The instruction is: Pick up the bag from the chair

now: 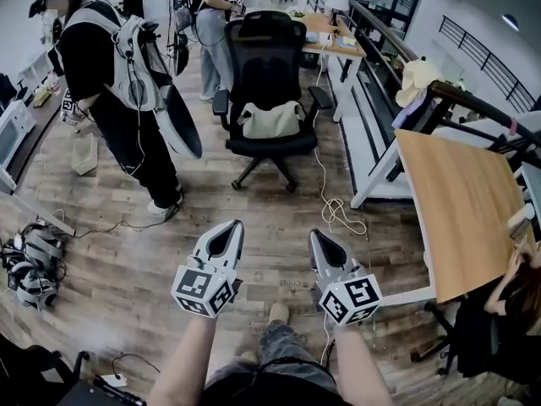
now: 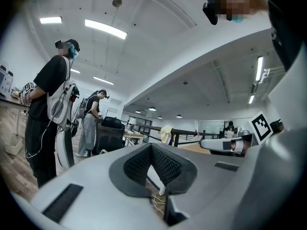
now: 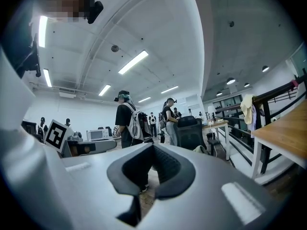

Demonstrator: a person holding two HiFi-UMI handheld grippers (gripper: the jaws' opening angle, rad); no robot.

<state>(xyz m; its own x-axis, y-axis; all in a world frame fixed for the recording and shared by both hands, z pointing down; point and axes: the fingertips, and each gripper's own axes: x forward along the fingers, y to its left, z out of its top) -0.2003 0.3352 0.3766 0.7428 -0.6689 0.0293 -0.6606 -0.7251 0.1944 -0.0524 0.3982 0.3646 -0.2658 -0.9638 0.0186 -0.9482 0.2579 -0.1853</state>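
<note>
A beige bag (image 1: 272, 118) lies on the seat of a black office chair (image 1: 264, 41) across the wooden floor, well ahead of both grippers. My left gripper (image 1: 234, 225) and right gripper (image 1: 315, 234) are held side by side low in the head view, both shut and holding nothing, tips pointing toward the chair. In the left gripper view the left gripper (image 2: 151, 147) aims just right of the chair (image 2: 111, 133). Beyond the right gripper (image 3: 153, 146) in the right gripper view stands the chair (image 3: 189, 133), with a pale bit of the bag (image 3: 200, 148) showing.
A person in black with a white backpack (image 1: 118, 66) stands left of the chair. Another person (image 1: 211, 24) stands behind it by a desk (image 1: 325, 32). A wooden table (image 1: 461, 210) is at the right. Cables (image 1: 334, 210) trail across the floor, and gear (image 1: 30, 265) lies at the left.
</note>
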